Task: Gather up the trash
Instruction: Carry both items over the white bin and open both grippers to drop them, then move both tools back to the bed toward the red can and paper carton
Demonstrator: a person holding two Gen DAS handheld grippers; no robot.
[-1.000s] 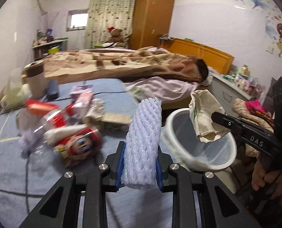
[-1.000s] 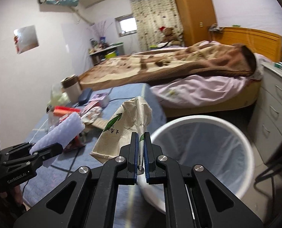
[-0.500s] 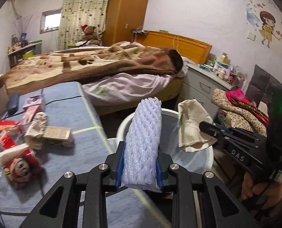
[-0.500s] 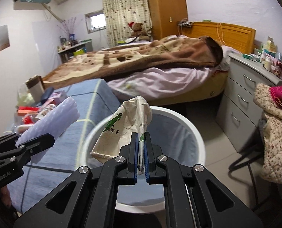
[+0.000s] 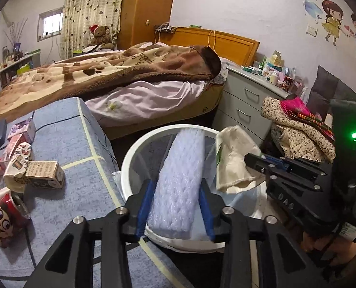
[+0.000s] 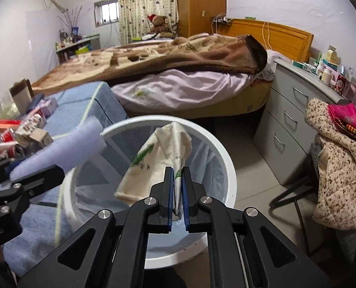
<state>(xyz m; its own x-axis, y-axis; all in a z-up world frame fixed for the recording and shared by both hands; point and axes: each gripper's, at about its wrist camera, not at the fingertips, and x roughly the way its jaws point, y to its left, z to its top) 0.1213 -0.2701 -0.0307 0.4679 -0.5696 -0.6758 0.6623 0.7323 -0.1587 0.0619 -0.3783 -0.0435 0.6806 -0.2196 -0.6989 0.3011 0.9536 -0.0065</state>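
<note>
The left claw [image 5: 175, 206] sits over the white trash bin [image 5: 129, 158], and its jaws have just been opening; the foam fruit net [image 5: 180, 182] lies between them with gaps showing beside the blue pads. The right claw [image 6: 177, 192] is clamped on a crumpled paper bag [image 6: 158, 160] above the bin's mouth. On the blue worktop [image 5: 77, 144], at nine o'clock from the bin, lie cartons and a red can [image 5: 5, 218].
</note>
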